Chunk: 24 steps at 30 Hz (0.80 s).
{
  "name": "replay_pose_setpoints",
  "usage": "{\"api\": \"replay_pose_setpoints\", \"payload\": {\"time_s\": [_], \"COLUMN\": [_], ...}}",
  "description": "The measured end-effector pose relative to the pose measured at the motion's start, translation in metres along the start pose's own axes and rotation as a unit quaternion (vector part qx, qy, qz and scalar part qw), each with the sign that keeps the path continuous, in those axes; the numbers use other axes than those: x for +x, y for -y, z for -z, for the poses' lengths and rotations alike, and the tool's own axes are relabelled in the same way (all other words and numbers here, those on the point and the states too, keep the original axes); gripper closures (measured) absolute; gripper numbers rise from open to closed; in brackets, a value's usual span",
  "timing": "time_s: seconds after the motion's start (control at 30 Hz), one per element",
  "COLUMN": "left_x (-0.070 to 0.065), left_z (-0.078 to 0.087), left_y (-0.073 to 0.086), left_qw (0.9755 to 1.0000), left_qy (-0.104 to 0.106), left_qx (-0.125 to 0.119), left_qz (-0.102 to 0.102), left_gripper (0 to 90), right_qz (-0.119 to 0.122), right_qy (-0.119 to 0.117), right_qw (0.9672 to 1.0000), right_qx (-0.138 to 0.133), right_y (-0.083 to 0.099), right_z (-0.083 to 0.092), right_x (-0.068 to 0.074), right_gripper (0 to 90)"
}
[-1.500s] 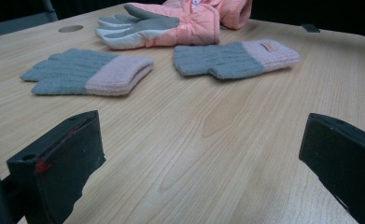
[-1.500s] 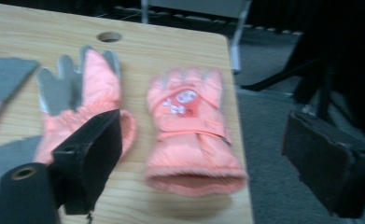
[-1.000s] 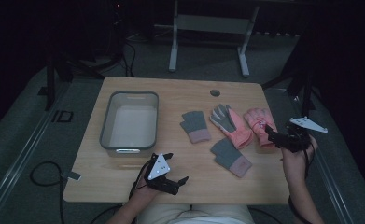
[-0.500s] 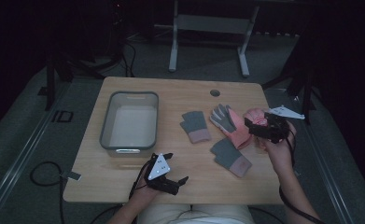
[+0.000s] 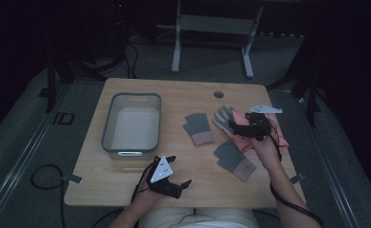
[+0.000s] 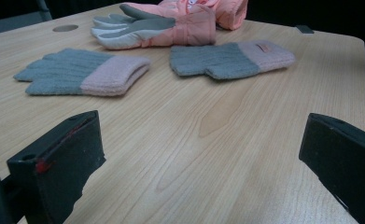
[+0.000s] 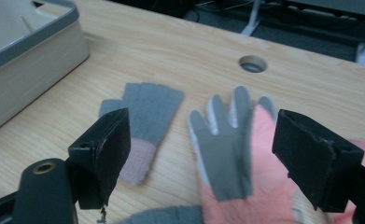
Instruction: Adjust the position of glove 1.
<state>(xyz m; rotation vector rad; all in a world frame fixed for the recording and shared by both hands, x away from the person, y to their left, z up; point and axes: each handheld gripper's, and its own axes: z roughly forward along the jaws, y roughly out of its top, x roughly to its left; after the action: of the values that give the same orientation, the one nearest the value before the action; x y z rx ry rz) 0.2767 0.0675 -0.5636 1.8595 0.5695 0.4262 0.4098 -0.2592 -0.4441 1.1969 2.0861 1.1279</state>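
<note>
1. At the left of the high view a grey plastic bin (image 5: 132,124) sits on the wooden surface (image 5: 173,95). It looks empty inside.
2. Low in the frame, just below the bin, the left claw (image 5: 179,173) rests by the near edge of the surface. In the left gripper view its two black jaws are spread wide apart, and there is bare wood between them.
3. In the middle of the high view lies a grey knit glove with a pink cuff (image 5: 199,128). It lies flat, with its fingers toward the top of the frame.
4. A little lower and to the right lies a second grey knit glove (image 5: 234,158). Its pink cuff points to the lower right.
5. Right of the middle lies a pink ski glove with a grey palm (image 5: 227,118), with its fingers spread out flat.
6. The right claw (image 5: 234,127) hangs just over that ski glove. In the right gripper view the ski glove (image 7: 229,154) is in the gap between the jaws. The jaws are spread, have just been closing a little, and do not pinch it.
7. Another pink glove (image 5: 280,135) lies at the right side, touching the first one.
8. Near the top edge of the surface there is a round hole (image 5: 218,94).
</note>
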Motion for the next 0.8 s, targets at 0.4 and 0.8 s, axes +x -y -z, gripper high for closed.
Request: {"api": "replay_pose_setpoints", "payload": {"time_s": [0.4, 0.8], "left_x": [0.000, -0.001], "left_z": [0.000, 0.000], "left_y": [0.000, 0.000], "left_qw": [1.0000, 1.0000], "left_qy": [0.001, 0.000], "left_qx": [-0.001, -0.002], "left_qz": [0.000, -0.004], "left_gripper": [0.0, 0.0], "right_qz": [0.015, 0.046], "right_qy": [-0.032, -0.060], "right_qw": [0.9989, 0.9959], "right_qx": [0.031, 0.049], "right_y": [-0.001, -0.004], "right_z": [-0.042, -0.080], "right_x": [0.025, 0.045], "right_gripper": [26.0, 42.8]}}
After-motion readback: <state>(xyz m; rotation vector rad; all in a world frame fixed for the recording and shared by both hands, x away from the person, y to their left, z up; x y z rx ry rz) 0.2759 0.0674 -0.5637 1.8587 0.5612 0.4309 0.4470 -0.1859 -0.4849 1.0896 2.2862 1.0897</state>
